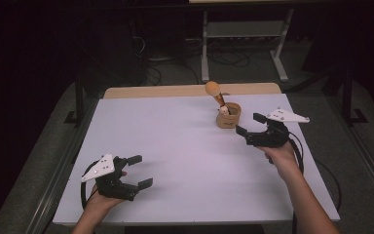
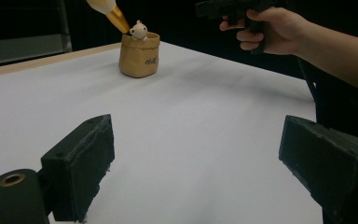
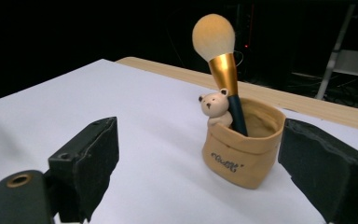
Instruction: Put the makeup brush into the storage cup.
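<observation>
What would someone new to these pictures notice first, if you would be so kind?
Most likely the makeup brush, its fluffy cream head and gold ferrule leaning out of a tan pouch-shaped holder with a small bear figure at its rim, on the far right part of the white table. Next, the right tool, jaws open, just beside the holder and not touching it, while the left tool sits open near the table's front left corner.

From my right gripper (image 1: 251, 124), the pot (image 1: 229, 117) stands near at ten o'clock, its brush (image 1: 215, 91) leaning out toward eleven. My right jaws stand wide, nothing between them. My left gripper (image 1: 139, 171) has bare table (image 1: 175, 146) from twelve round to three.
</observation>
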A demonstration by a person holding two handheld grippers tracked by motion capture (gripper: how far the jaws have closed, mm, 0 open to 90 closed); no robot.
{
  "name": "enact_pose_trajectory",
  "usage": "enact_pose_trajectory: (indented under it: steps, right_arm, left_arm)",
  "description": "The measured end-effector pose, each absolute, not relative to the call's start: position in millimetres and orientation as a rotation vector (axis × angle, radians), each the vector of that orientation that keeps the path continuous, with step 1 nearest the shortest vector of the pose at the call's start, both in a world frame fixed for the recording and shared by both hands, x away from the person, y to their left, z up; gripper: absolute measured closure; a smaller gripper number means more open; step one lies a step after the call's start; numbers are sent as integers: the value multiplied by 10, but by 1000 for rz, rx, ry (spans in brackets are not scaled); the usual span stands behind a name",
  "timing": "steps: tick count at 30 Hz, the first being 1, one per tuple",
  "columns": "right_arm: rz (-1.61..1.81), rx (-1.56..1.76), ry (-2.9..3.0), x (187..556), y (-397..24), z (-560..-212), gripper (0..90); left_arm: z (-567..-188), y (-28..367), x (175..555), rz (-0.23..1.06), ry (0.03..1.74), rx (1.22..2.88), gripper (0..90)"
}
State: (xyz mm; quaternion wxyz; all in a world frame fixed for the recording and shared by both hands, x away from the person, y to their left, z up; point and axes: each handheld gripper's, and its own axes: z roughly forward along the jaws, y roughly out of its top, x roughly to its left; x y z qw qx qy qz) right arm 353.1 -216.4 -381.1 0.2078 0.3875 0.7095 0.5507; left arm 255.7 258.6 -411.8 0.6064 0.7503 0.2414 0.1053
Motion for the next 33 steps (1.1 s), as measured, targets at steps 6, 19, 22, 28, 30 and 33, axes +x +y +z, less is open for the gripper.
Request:
enact_pose_trajectory:
  steps: [6,19,22,28,30,33]
  right_arm:
    - [1536,1063,1979,3416,-2183,-3802,112]
    - [1562,1045,1981,3198,-2255,-3813,109]
    - [1574,1038,1975,3145,-2271,-3817,103]
    - [1588,1017,1981,3041,-2304,-3825,71]
    - [1592,1007,1975,3007,-2313,-3823,49]
    - [1588,993,1969,2965,-2324,-3821,20]
  left_arm:
    - [-4114,2585,2553,245,556,1741,99]
    - [-4110,2601,2557,252,559,1736,99]
    - [-4108,2599,2556,252,559,1737,99]
    - [-4108,2593,2556,249,559,1735,99]
    - [-4108,2592,2558,251,557,1736,99]
    - [-4105,2594,2557,251,556,1740,99]
